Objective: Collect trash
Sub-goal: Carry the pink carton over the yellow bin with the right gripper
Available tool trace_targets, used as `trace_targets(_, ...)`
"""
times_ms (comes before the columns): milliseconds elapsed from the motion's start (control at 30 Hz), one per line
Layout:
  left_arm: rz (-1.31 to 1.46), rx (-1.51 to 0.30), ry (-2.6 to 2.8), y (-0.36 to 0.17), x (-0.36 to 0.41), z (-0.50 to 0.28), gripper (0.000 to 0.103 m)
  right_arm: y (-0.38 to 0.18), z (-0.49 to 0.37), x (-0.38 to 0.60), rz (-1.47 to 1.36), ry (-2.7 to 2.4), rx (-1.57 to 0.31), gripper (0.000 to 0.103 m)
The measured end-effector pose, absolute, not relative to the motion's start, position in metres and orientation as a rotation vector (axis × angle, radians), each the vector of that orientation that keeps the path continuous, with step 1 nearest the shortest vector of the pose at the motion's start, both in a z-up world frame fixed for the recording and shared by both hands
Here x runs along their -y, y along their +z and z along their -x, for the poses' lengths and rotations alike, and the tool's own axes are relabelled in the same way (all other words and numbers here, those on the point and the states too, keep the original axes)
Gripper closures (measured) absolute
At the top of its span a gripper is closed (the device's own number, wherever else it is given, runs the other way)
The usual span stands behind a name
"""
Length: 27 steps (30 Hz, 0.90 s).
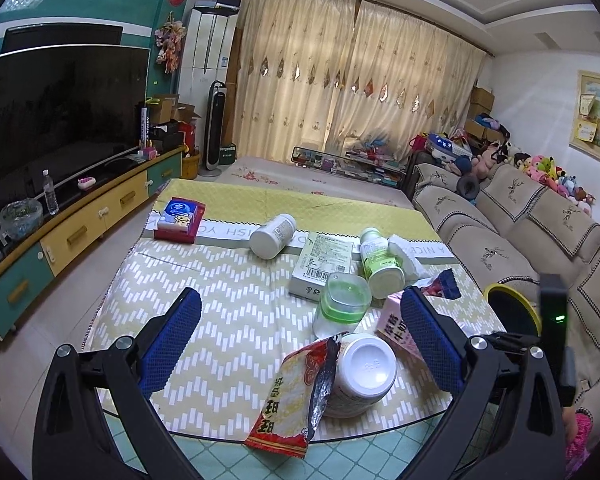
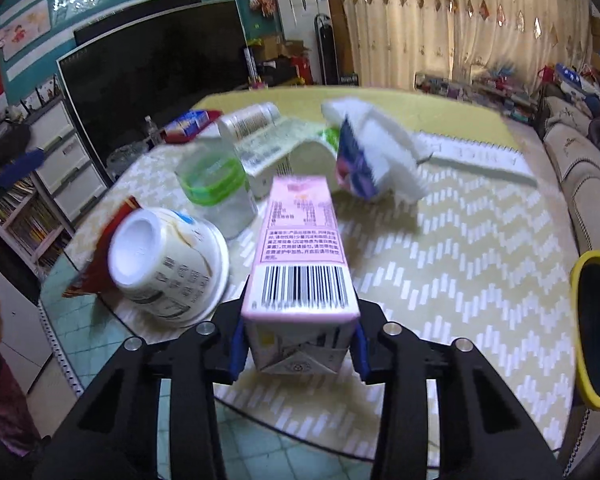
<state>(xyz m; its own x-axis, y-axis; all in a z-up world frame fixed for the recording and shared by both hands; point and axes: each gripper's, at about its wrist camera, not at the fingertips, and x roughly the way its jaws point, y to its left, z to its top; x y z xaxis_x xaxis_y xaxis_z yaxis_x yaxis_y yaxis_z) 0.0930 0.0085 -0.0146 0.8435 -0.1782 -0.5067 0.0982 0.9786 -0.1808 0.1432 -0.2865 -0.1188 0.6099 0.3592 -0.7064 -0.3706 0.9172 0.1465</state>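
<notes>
While the right gripper [image 2: 300,344] is clamped on the base end of the pink carton [image 2: 300,256], held over the near edge of the table [image 2: 460,280], the left gripper [image 1: 296,344] hangs wide apart and empty above the same edge. The carton looks light, stiff-sided and likely crushable, so a grip across its flat sides near the base seems right. Beside it lie an overturned white cup [image 2: 168,264] on a red snack wrapper [image 1: 292,392], a green-banded clear jar [image 2: 216,184] and a torn tissue pack [image 2: 376,156], crowding its left; the yellow-rimmed bin [image 2: 596,332] sits off the right edge.
</notes>
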Motion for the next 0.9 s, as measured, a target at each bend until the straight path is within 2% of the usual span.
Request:
trace_targets(200,0.139,-0.552,-0.152,-0.016,-0.001,-0.095,0.005,-0.094,-0.119,0.304,0.012,0.445,-0.761,0.065)
trace_targets(567,0.126,-0.567,-0.157,-0.019,0.009,-0.101,0.005,-0.084,-0.1,0.347,-0.055,0.386,-0.751,0.065)
trace_targets(900,0.105,-0.578,-0.16,-0.018,0.02,-0.103,0.005,-0.075,-0.102,0.475,-0.214,0.02,-0.688,0.065)
